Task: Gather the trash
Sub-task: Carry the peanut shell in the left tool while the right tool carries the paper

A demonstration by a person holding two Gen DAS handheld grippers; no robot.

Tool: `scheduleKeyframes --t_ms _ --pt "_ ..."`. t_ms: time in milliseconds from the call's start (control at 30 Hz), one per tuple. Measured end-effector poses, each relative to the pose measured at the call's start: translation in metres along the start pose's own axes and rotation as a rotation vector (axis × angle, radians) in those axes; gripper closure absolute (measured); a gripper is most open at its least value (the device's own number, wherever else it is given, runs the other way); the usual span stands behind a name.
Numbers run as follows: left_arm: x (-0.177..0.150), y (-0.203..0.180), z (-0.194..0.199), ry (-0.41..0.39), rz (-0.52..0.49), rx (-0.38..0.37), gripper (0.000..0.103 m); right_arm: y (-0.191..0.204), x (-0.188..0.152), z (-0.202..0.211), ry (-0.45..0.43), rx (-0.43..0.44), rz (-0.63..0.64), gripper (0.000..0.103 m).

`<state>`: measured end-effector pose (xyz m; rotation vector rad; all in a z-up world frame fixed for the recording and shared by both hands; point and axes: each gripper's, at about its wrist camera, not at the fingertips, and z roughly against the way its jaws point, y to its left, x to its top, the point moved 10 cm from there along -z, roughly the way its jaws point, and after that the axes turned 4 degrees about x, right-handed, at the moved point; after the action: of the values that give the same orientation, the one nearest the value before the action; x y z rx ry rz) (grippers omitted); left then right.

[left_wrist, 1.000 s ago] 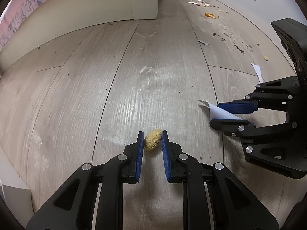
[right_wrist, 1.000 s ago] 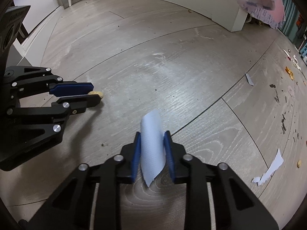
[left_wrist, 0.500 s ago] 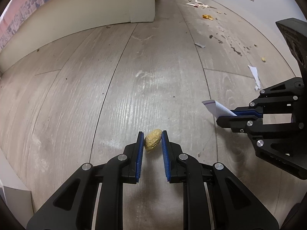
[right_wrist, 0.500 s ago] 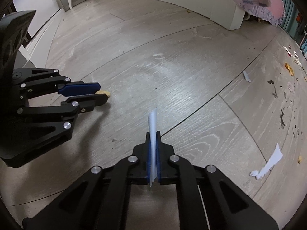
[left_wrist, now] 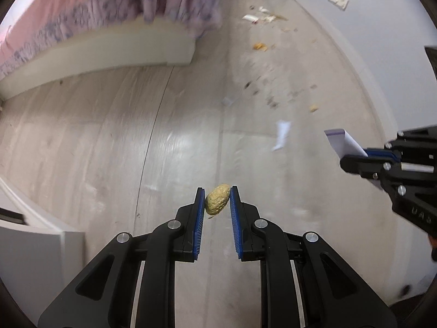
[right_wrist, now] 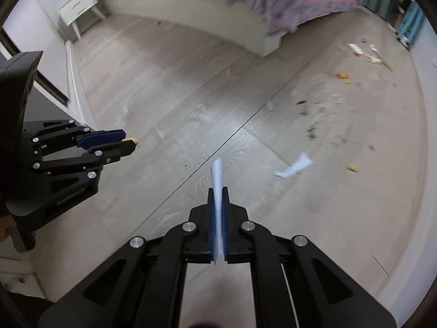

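L gripper (left_wrist: pixel 217 201) is clamped on a peanut shell (left_wrist: pixel 217 199), pinched near the tips of its blue pads and held clear of the floor (left_wrist: pixel 109 136). R gripper (right_wrist: pixel 217 199) is squeezed together on a strip of white paper (right_wrist: pixel 217 176); the paper stands edge-on between the pads, w/ its top end poking past the tips and its lower end sticking out behind them. In the L wrist view the R gripper sits at the right edge w/ the paper pointing up-left; in the R wrist view the L gripper sits at the left w/ the shell just showing at its tips.

Out on the wood-look floor: a torn white paper scrap (left_wrist: pixel 282 134) lies ahead, well apart from both grippers. Beyond it, dark crumbs (left_wrist: pixel 269 101) and another yellowish shell bit (left_wrist: pixel 314 107). Farther off, more litter near the wall: an orange-yellow piece (left_wrist: pixel 259 46) and some wrappers (left_wrist: pixel 252 17). A bed w/ a pink and purple frilled cover (left_wrist: pixel 109 8) runs along the top left; a white nightstand (right_wrist: pixel 79 6) stands at its far end. Background is motion-blurred.
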<state>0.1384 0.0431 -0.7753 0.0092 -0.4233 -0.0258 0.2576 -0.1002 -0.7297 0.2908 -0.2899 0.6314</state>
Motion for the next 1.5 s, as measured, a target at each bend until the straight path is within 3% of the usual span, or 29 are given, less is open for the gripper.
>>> scheduleKeyframes --t_ms 200,400,600,800,933,1200,1500 --pt "0.08 -0.042 0.154 -0.038 -0.071 -0.01 0.086 -0.008 0.029 0.161 -0.045 -0.024 -0.119 0.097" --pt "0.158 -0.07 0.28 -0.094 -0.092 -0.014 0.086 -0.031 0.061 0.318 -0.136 -0.074 -0.202 0.097" --pt "0.217 -0.117 0.377 -0.135 -0.128 -0.032 0.086 -0.051 0.078 0.432 -0.21 -0.116 -0.259 0.097" --pt "0.265 -0.167 0.448 -0.183 -0.185 -0.041 0.086 -0.071 0.096 0.507 -0.283 -0.156 -0.302 0.097" --pt "0.298 -0.191 0.478 -0.236 -0.208 -0.031 0.086 -0.09 0.107 0.545 -0.347 -0.191 -0.32 0.097" --pt "0.356 -0.218 0.496 -0.29 -0.23 -0.041 0.086 -0.133 0.144 0.585 -0.436 -0.26 -0.351 0.097" --pt "0.486 -0.227 0.484 -0.376 -0.234 -0.094 0.086 -0.201 0.236 0.601 -0.478 -0.344 -0.344 0.097"
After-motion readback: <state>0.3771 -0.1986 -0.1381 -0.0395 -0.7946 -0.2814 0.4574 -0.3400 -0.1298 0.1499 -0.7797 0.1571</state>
